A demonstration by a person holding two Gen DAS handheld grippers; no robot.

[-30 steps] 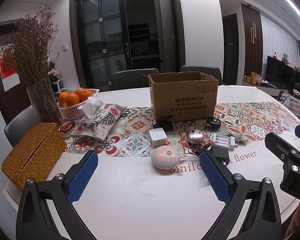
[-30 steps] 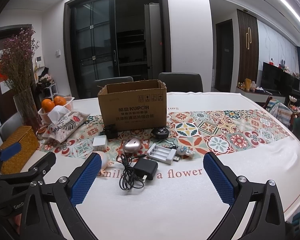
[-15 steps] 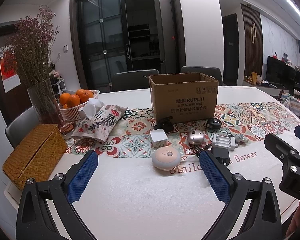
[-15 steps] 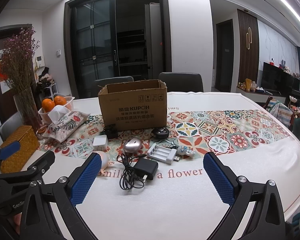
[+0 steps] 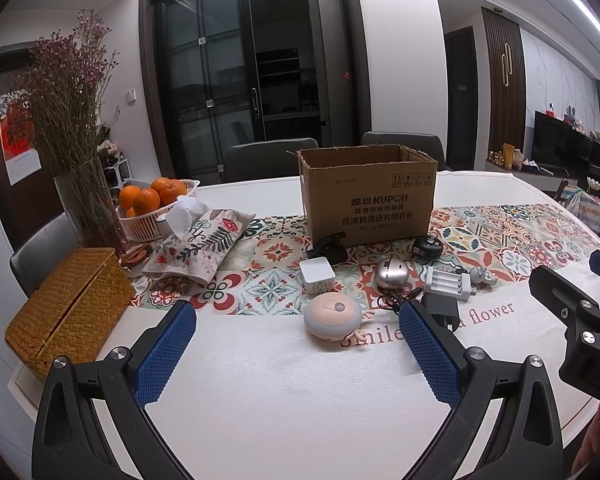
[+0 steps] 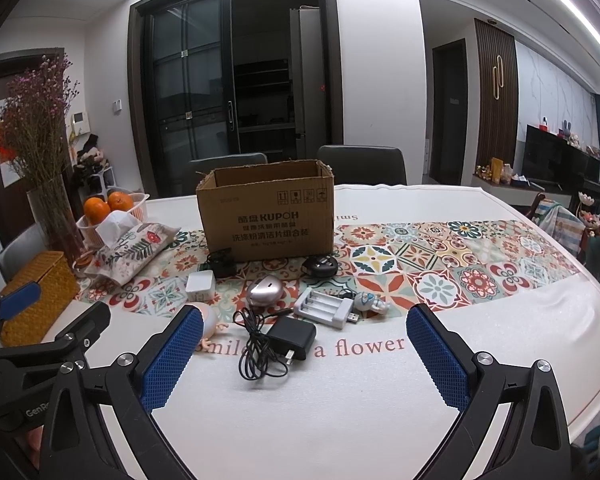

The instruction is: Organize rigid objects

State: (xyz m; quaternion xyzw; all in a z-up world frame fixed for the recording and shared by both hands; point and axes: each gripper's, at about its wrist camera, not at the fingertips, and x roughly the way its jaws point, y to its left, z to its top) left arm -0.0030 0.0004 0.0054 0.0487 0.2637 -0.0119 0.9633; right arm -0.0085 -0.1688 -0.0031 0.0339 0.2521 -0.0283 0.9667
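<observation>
An open cardboard box (image 5: 367,196) (image 6: 266,213) stands on the patterned runner. In front of it lie several small items: a round pink-and-grey gadget (image 5: 332,315), a white cube charger (image 5: 317,276) (image 6: 200,285), a silver egg-shaped device (image 5: 391,273) (image 6: 264,289), a white battery charger (image 5: 447,283) (image 6: 322,307), a black adapter with coiled cord (image 6: 290,337), a black clip (image 5: 329,246), a black round item (image 6: 320,266) and a small figurine (image 6: 368,302). My left gripper (image 5: 298,354) is open and empty, short of the pink gadget. My right gripper (image 6: 304,360) is open and empty, short of the adapter.
A woven box (image 5: 68,312), a glass vase of dried flowers (image 5: 88,208), a basket of oranges (image 5: 152,208) and a fabric tissue cover (image 5: 198,246) stand at the left. Chairs stand behind the table. The white tablecloth (image 6: 480,320) reaches the right edge.
Both views have shifted very slightly; the objects have not moved and both grippers stay open.
</observation>
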